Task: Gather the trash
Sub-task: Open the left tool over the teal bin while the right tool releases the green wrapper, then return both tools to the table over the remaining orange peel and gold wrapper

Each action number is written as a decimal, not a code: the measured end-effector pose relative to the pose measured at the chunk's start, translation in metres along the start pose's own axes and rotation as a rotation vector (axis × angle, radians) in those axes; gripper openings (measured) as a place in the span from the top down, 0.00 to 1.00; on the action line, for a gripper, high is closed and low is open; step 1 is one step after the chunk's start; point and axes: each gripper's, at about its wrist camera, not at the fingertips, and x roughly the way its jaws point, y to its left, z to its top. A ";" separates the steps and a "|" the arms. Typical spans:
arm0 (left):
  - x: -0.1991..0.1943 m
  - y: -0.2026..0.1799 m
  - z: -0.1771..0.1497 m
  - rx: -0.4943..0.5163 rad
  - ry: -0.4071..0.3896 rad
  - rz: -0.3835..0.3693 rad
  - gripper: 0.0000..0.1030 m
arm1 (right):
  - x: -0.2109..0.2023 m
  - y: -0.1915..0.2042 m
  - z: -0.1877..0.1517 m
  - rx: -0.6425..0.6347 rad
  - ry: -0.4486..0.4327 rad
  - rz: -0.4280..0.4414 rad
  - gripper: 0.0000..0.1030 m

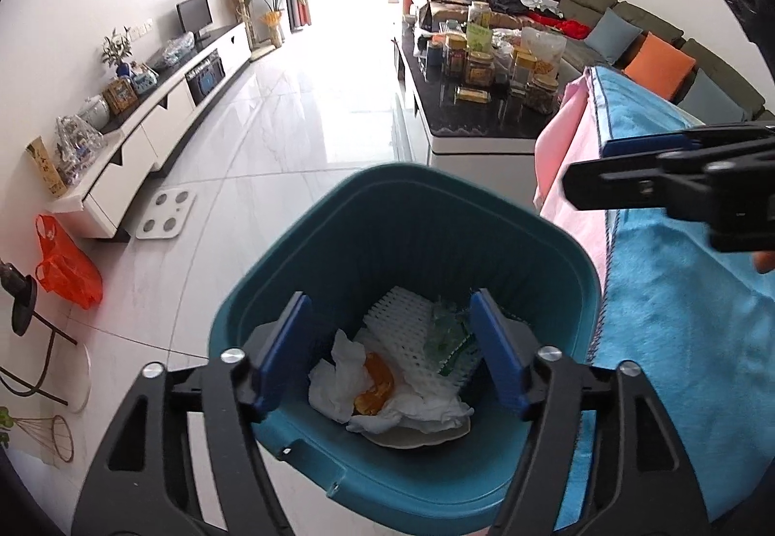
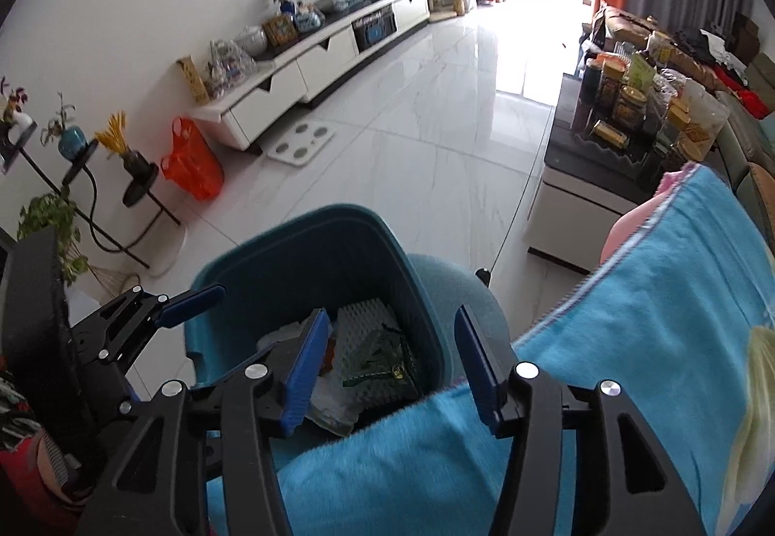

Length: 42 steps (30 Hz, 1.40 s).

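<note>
White tiled floor is seen under a teal trash bin set just beside a blue towel-covered tabletop. Crumpled tissue, orange peel, white foam netting and a green wrapper are held inside the bin. Left tool and right tool are both kept spread wide over the bin, nothing gripped.
</note>
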 end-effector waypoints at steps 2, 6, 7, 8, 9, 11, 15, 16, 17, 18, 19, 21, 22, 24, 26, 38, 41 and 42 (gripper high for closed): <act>-0.008 -0.002 0.001 0.003 -0.013 0.014 0.26 | -0.012 -0.005 -0.004 0.012 -0.027 0.006 0.34; -0.025 -0.006 0.005 0.008 -0.037 0.040 0.15 | -0.034 -0.013 -0.015 0.039 -0.070 0.015 0.25; -0.029 -0.008 0.005 0.012 -0.042 0.046 0.12 | -0.038 -0.014 -0.017 0.043 -0.079 0.011 0.23; -0.032 -0.011 0.008 0.017 -0.048 0.057 0.10 | -0.045 -0.016 -0.021 0.048 -0.092 0.005 0.19; -0.035 -0.012 0.008 0.020 -0.053 0.065 0.07 | -0.051 -0.019 -0.025 0.054 -0.106 0.006 0.17; -0.044 -0.019 0.010 0.032 -0.066 0.078 0.06 | -0.062 -0.024 -0.032 0.068 -0.127 0.002 0.16; -0.057 -0.030 0.015 0.047 -0.079 0.102 0.06 | -0.084 -0.035 -0.048 0.095 -0.177 -0.012 0.09; -0.061 -0.033 0.016 0.050 -0.082 0.106 0.06 | -0.089 -0.038 -0.052 0.101 -0.188 -0.016 0.08; -0.065 -0.036 0.017 0.053 -0.086 0.110 0.06 | -0.096 -0.041 -0.056 0.107 -0.201 -0.022 0.07; -0.069 -0.039 0.017 0.054 -0.092 0.112 0.06 | -0.102 -0.042 -0.062 0.111 -0.216 -0.024 0.07; -0.073 -0.042 0.018 0.056 -0.096 0.113 0.06 | -0.107 -0.046 -0.065 0.115 -0.228 -0.025 0.07; -0.080 -0.047 0.019 0.062 -0.107 0.120 0.06 | -0.116 -0.049 -0.073 0.124 -0.249 -0.039 0.07; -0.083 -0.049 0.018 0.065 -0.113 0.122 0.06 | -0.122 -0.050 -0.078 0.127 -0.264 -0.045 0.07; -0.091 -0.057 0.018 0.074 -0.127 0.120 0.06 | -0.132 -0.053 -0.089 0.135 -0.286 -0.054 0.07; -0.097 -0.064 0.018 0.084 -0.137 0.120 0.06 | -0.142 -0.057 -0.100 0.144 -0.308 -0.075 0.07; -0.128 -0.114 0.018 0.164 -0.184 0.052 0.06 | -0.186 -0.079 -0.158 0.234 -0.399 -0.135 0.07; -0.134 -0.126 0.016 0.185 -0.192 0.022 0.06 | -0.196 -0.082 -0.174 0.255 -0.415 -0.160 0.07; -0.136 -0.130 0.016 0.190 -0.194 0.015 0.06 | -0.200 -0.082 -0.178 0.262 -0.419 -0.165 0.07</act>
